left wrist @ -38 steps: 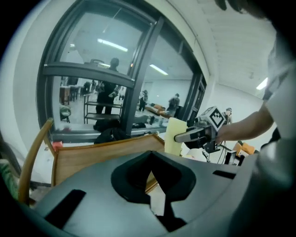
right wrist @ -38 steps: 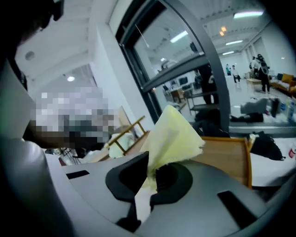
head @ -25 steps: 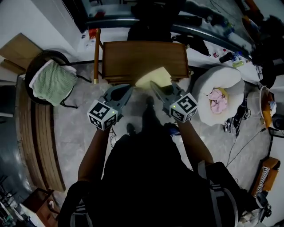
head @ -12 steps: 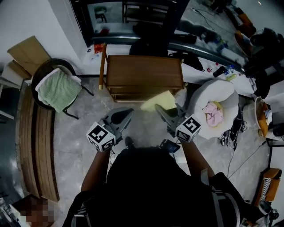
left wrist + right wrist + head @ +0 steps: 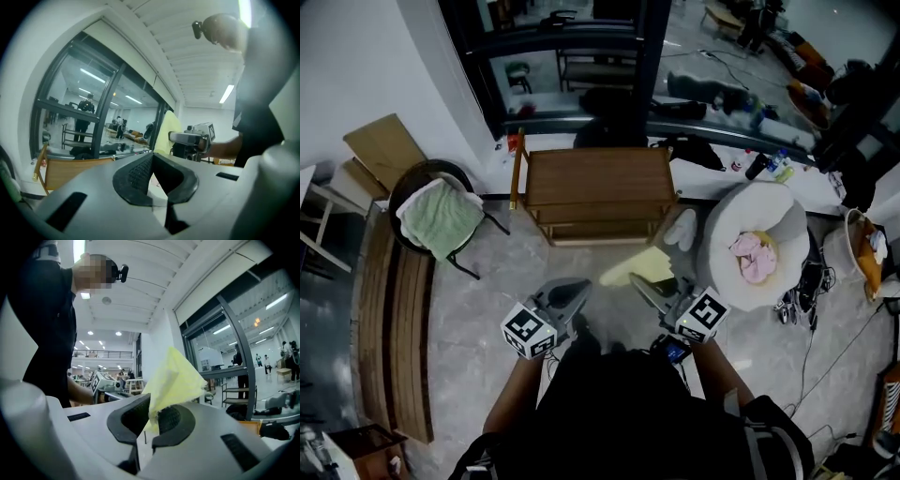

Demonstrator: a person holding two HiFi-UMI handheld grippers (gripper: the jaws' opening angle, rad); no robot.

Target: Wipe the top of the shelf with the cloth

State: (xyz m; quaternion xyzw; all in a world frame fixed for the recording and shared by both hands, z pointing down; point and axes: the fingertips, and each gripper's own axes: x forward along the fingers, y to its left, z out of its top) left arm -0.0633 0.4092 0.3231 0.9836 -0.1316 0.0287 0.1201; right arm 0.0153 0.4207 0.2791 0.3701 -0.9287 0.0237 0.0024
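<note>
The brown wooden shelf (image 5: 595, 178) stands against the glass wall, some way in front of me. My right gripper (image 5: 639, 283) is shut on a yellow cloth (image 5: 637, 267), which hangs over the floor short of the shelf. In the right gripper view the cloth (image 5: 173, 376) sticks up from between the closed jaws. My left gripper (image 5: 572, 292) is held level beside it, shut, with nothing in its jaws. The left gripper view shows the right gripper (image 5: 192, 136), the cloth (image 5: 165, 131) and a piece of the shelf (image 5: 70, 171).
A round chair with a green towel (image 5: 441, 217) stands left of the shelf. At the right is a white round cushion bed (image 5: 759, 246) holding pink fabric. Wooden planks (image 5: 398, 337) lie along the left; cables (image 5: 811, 309) trail on the floor at right.
I have backed away from the shelf. Both grippers and the cloth have come off the shelf's front edge and now hang over the floor, closer to my body.
</note>
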